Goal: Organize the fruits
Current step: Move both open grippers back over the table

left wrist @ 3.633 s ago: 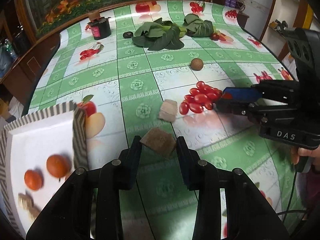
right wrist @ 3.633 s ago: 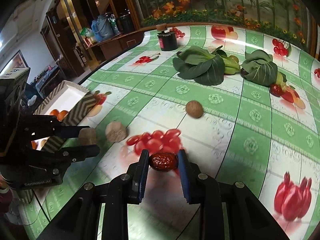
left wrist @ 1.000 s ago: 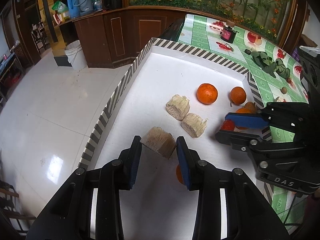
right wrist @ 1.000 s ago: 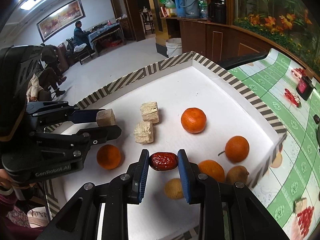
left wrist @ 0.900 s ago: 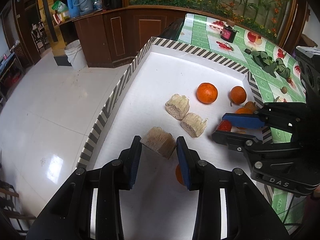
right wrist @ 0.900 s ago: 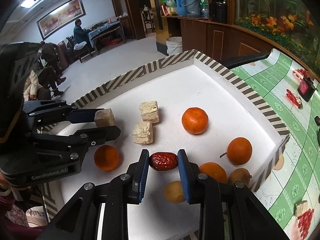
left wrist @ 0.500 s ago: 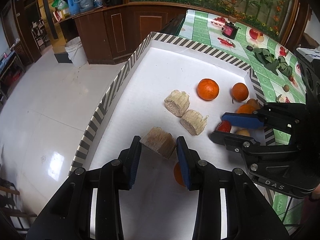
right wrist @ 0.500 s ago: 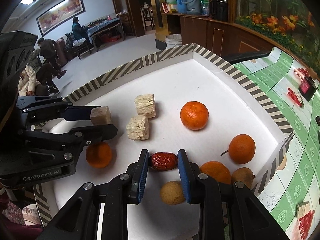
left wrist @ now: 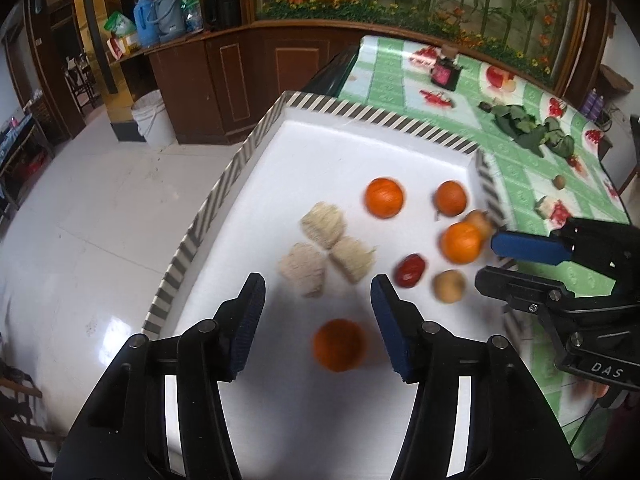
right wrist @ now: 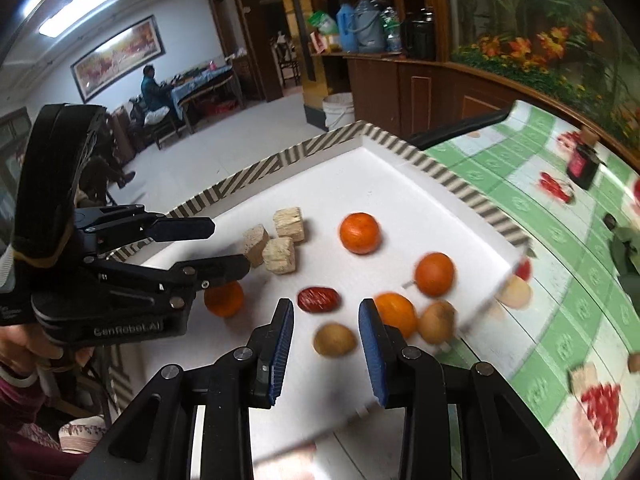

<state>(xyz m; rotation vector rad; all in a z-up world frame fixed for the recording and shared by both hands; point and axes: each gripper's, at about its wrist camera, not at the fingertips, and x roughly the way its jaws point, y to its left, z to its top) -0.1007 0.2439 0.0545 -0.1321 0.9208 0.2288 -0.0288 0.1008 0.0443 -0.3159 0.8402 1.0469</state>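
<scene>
Two grippers: both hang over the white tray [left wrist: 352,152], jaws parted and holding nothing.
Left gripper [left wrist: 318,312]: its jaws have just been opening; the fibrous cube [left wrist: 302,268] it carried a second ago now lies on the tray floor beyond its fingertips, touching two other cubes [left wrist: 336,236].
Right gripper [right wrist: 325,334]: its jaws have just been opening; the red date [right wrist: 319,300] pinched half a second ago lies free on the tray, just past the blue pads [right wrist: 282,340].
Tangerines [right wrist: 359,233]: five, spread from mid-tray to the striped edge by the table [left wrist: 516,152].
Hard to make out: two tan round fruits [right wrist: 334,339] near the date are motion-blurred; the tangerine [right wrist: 224,298] nearest the left gripper is partly covered by its lower finger in the right wrist view.
</scene>
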